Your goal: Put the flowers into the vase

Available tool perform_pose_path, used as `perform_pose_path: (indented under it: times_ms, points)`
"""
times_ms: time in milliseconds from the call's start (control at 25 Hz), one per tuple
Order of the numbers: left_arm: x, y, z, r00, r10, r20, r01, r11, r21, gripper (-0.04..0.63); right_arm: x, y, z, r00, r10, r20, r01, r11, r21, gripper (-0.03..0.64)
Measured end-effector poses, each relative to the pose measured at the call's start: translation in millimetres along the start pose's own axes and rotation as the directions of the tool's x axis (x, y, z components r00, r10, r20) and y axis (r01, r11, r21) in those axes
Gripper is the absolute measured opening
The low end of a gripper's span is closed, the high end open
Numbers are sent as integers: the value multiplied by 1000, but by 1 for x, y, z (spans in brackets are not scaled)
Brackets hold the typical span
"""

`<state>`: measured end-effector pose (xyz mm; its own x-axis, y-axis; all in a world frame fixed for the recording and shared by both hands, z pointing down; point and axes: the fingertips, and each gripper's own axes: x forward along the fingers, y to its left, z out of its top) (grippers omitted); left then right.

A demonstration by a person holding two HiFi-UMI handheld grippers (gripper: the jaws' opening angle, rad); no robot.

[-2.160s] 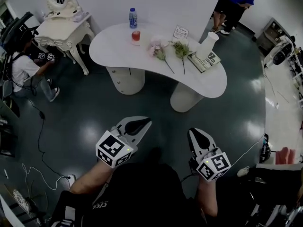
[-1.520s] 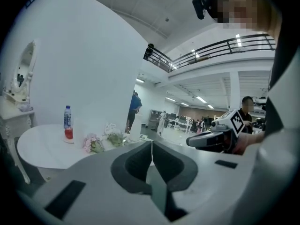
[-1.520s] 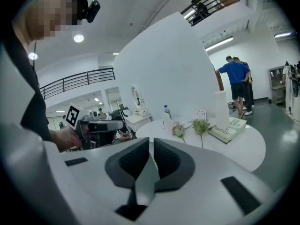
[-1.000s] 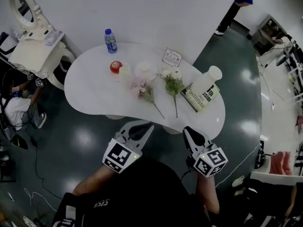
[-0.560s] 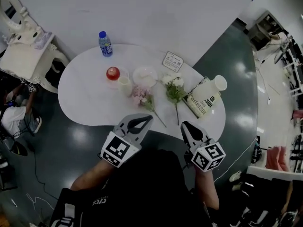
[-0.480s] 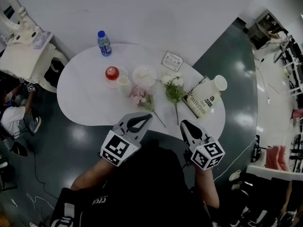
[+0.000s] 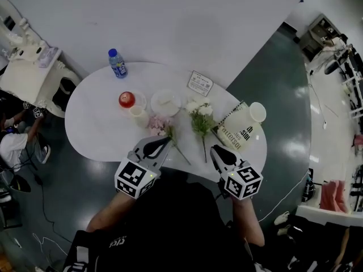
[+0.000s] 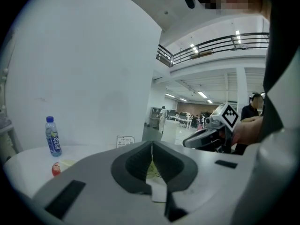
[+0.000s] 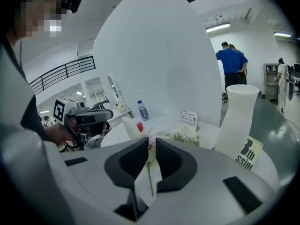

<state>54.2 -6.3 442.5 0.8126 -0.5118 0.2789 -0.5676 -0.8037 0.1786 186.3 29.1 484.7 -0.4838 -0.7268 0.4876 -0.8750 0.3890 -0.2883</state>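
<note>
Distance is what has changed: the person has walked up to the table (image 7: 96,135), and both tools, which hung over bare floor a moment ago, now reach past its near edge. The left gripper (image 7: 165,140) has its fingers pressed together with nothing between them, and so does the right gripper (image 7: 215,149).

The pink flowers (image 7: 160,123) lie flat just ahead of the left fingertips, their stem trailing back beside them. The white flowers (image 7: 198,110) lie ahead of the gap between the two tools, with their stem end near the right fingertips. The vase (image 7: 257,113) stands upright ahead of the right fingers and off to their right, by a book (image 7: 233,134).

To my eye the flowers are now within reach, but no picking has begun. The fingers must open first.
</note>
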Motion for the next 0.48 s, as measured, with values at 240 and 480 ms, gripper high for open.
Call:
perform_pose_path:
  times_ms: [240, 480]
  points:
    - [33, 4, 8, 999, 49, 18, -48, 998, -36, 14, 12, -46, -10, 999, 16, -40, -16, 1000, 20, 31]
    - [57, 2, 20, 998, 65, -7, -65, 997, 43, 14, 33, -76, -27, 994, 21, -109, -15, 998, 56, 93]
